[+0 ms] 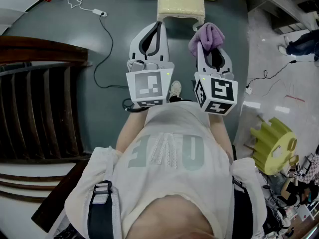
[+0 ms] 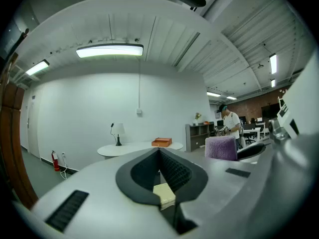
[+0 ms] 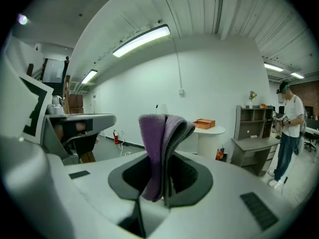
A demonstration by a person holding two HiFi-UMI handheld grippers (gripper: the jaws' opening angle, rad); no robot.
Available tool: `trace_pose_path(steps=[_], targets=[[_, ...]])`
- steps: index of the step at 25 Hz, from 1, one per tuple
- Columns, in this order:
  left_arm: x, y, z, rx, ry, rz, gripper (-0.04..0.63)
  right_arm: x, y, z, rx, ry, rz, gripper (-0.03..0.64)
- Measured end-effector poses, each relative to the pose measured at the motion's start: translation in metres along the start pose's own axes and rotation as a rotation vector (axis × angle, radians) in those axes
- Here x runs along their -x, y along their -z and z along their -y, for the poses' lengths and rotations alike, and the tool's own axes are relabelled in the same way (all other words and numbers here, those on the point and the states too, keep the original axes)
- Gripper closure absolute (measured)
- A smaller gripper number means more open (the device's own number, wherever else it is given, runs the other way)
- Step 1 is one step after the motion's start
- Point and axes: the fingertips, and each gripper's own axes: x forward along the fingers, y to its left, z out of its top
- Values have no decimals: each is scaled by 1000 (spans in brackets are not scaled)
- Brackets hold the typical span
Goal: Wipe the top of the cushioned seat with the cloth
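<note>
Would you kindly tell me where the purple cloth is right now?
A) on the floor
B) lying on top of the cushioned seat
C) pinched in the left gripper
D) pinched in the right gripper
D: the purple cloth stands pinched between the jaws of the right gripper, short of the cushioned seat, while the left gripper is shut on nothing.

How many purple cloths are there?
1. The purple cloth is pinched in the right gripper, close to the cushioned seat. The left gripper is shut and holds none. I see no other, though one could be hidden.
</note>
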Motion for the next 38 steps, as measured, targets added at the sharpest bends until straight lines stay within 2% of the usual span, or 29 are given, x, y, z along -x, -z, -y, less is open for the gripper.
trace_pose_path(steps=[5,11,18,23,28,34,38], targets=[[-5,1,-4,-3,-5,4,589,-6,-2,-3,21,-15,8,525],[-25,1,-1,-1,-20,9,589,-20,0,17,44,-13,-9,525],[-33,3,-22,-21,-77,-10,589,-34,-7,30,-59,-33,46,525],[-56,7,-37,-22,-85,-24,589,-52,-9,35,-57,-37,42,525],[-110,11,-40,-16,-35,-24,589,-93,-16,60,-66,8,27,525],[-204,4,-47,11,28,-29,589,-159,-55,104,-30,63,30,525],[-287,-7,-55,-12,102,-16,589,-222,-94,127,-32,43,42,523]])
